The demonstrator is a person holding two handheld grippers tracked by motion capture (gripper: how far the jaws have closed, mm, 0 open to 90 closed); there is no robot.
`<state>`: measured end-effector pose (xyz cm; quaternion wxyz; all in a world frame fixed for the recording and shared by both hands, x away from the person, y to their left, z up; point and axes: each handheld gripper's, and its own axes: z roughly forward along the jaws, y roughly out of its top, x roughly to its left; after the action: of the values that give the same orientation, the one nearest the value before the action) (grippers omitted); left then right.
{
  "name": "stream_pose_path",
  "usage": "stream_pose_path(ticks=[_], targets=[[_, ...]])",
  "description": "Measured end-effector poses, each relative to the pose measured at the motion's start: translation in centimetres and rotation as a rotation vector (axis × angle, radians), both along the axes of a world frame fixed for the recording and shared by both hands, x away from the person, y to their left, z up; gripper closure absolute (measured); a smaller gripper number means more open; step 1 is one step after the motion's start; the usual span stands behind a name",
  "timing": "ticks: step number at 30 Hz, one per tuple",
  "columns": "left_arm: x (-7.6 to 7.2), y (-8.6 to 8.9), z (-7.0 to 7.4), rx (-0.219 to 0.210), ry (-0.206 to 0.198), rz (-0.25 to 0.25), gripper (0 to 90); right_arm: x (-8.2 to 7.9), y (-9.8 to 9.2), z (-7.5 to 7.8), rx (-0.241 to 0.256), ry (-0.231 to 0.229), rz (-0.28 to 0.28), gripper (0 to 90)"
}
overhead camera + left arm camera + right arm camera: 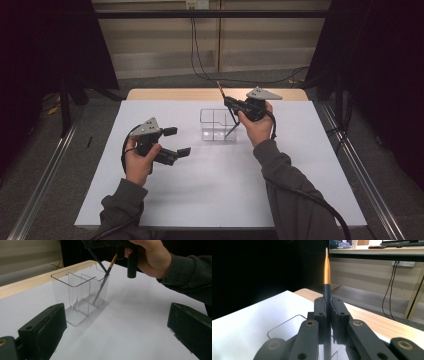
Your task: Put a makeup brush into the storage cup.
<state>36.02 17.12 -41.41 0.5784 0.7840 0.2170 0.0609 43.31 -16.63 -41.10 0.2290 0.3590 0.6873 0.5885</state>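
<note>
1. A paintbrush (101, 286), dark-handled with an orange end, is held tilted, its lower tip down inside the right-hand compartment of a clear acrylic organizer (77, 298), near the compartment floor.
2. In the right gripper view the paintbrush (326, 277) is seen rising straight up between the jaws, orange end toward 12 o'clock.
3. The right hand-held gripper (326, 315) is clamped on the paintbrush shaft, jaws pressed against it from both sides; in the high view it (239, 109) is held just above the organizer's 2 o'clock corner.
4. The organizer (218, 125) is seen upright, split by inner walls into compartments, standing toward 12 o'clock of the white surface (210, 185).
5. The left hand-held gripper (179, 142) is held at about 9 o'clock of the organizer, well apart from it, jaws spread wide with nothing between them; in its own view the jaws frame the organizer from either side.
6. A wooden edge (200, 94) is seen beyond the white surface at 12 o'clock.
</note>
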Motion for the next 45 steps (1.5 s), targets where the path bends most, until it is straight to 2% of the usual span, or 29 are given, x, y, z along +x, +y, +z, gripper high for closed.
stream_pose_path(ticks=[17,19,20,32,34,43,45], targets=[[-0.1,0.1,0.1,0.007,-0.004,0.008,1.9,0.2,0.4,-0.6,-0.006,-0.001,-0.01,83.7],[-0.1,0.1,0.1,-0.005,-0.002,0.003,1.9,0.2,0.4,-0.7,-0.007,-0.001,-0.008,83.8],[-0.1,0.1,0.1,0.006,-0.004,0.01,1.9,0.1,0.4,-0.8,-0.005,0.005,-0.005,83.7],[-0.1,-0.3,0.1,0.006,-0.004,0.0,1.9,-0.7,-0.2,-0.7,-0.015,0.008,0.0,83.7],[-0.1,-0.3,0.1,0.018,-0.007,-0.001,1.9,-0.9,-0.3,-0.7,-0.015,0.013,0.0,83.7],[-0.1,-0.5,0.1,0.008,-0.007,-0.008,1.9,-1.5,-0.8,-0.8,-0.023,0.019,-0.002,83.7],[-0.1,-0.5,0.1,0.019,-0.006,-0.002,1.9,-1.6,-0.8,-0.8,-0.024,0.023,-0.011,83.7]])
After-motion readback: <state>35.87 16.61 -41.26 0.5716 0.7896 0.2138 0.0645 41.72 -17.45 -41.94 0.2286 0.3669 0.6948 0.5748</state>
